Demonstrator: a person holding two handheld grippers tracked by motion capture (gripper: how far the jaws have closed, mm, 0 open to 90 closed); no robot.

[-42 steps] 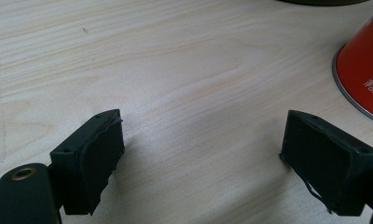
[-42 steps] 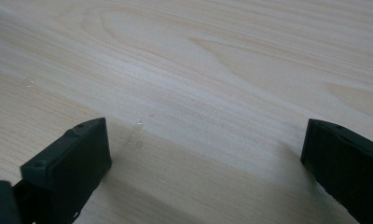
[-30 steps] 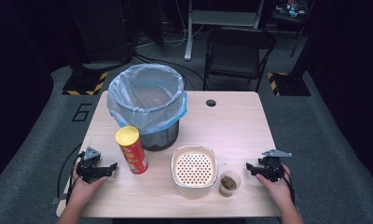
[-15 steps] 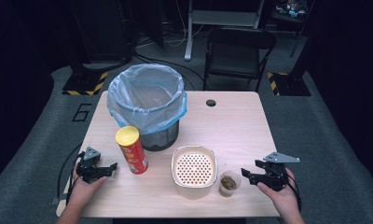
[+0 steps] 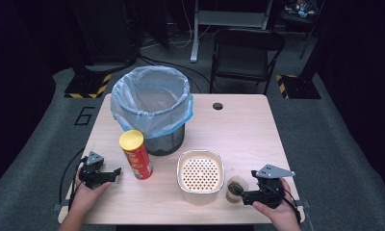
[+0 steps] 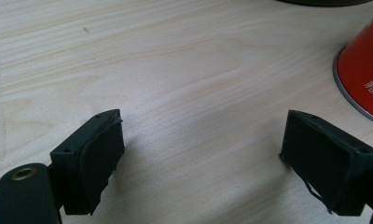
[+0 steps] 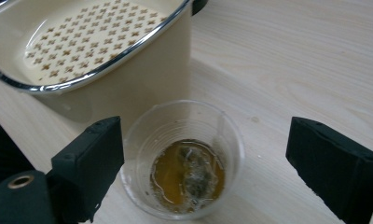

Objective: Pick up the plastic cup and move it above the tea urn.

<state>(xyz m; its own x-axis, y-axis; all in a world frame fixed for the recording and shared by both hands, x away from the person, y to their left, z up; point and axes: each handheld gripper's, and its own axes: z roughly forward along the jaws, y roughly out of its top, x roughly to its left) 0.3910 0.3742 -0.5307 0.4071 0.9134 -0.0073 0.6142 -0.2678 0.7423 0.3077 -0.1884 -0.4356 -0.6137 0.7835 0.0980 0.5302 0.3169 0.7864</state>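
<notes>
The right gripper [image 5: 242, 193] is standing released, its jaws having just been opening, and in the right gripper view the clear plastic cup [image 7: 182, 156] is sitting between them with neither pad pressing on its wall; one pad is near the cup's rim while the other is well apart from it. The cup is standing upright on the tabletop [image 5: 238, 130], its long axis vertical, with amber liquid and a wet tea bag [image 7: 194, 173] lying at its bottom. Seen from above, the cup [image 5: 237, 186] is lying straight ahead of the right gripper's tips, so the grasp looks to call for a level closing across its wall. Just beyond the cup the cream strainer basin [image 5: 200, 174] is sitting close beside it, and farther off the lined bin [image 5: 152, 103] is standing at the back left. The left gripper [image 5: 114, 173] is resting with jaws apart and nothing between them, just beside the red chip canister [image 5: 135, 155] and well apart from the cup, so the right hand is clearly the nearer one.
</notes>
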